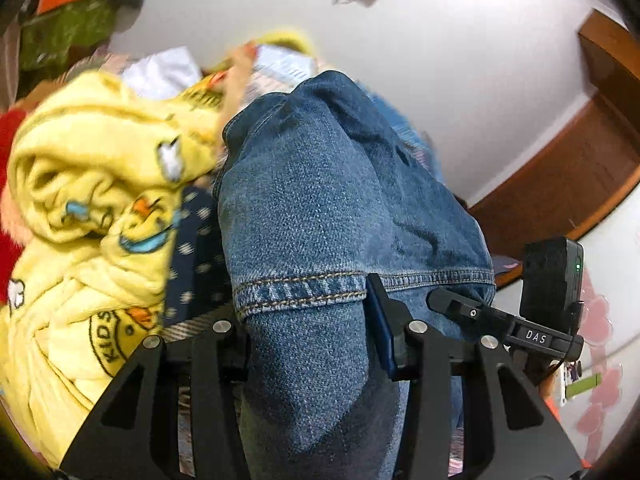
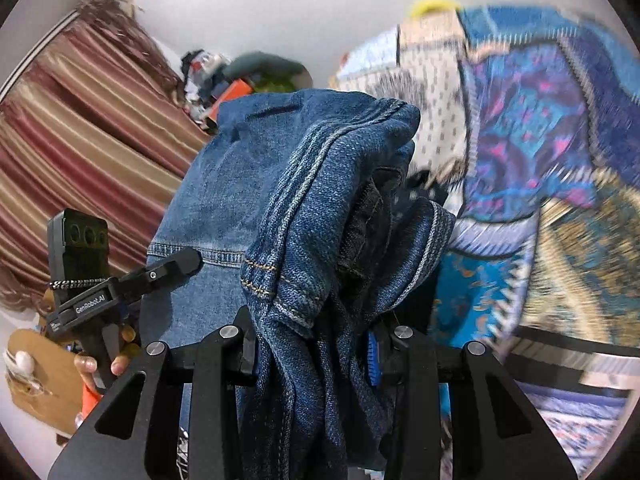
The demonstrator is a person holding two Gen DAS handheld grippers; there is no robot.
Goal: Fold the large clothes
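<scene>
Clamped in the left hand-held gripper (image 1: 308, 332) by a hem and in the right hand-held gripper (image 2: 316, 348) by a thick bunch, the jeans (image 1: 320, 184) rise toward twelve o'clock from each, strung between both, with the yellow blanket (image 1: 92, 184) beyond at ten o'clock.

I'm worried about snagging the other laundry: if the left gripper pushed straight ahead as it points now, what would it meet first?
Probably only the jeans the left gripper already clamps; they fill its line ahead. The yellow garment lies off to one side, though depth is unclear.
</scene>
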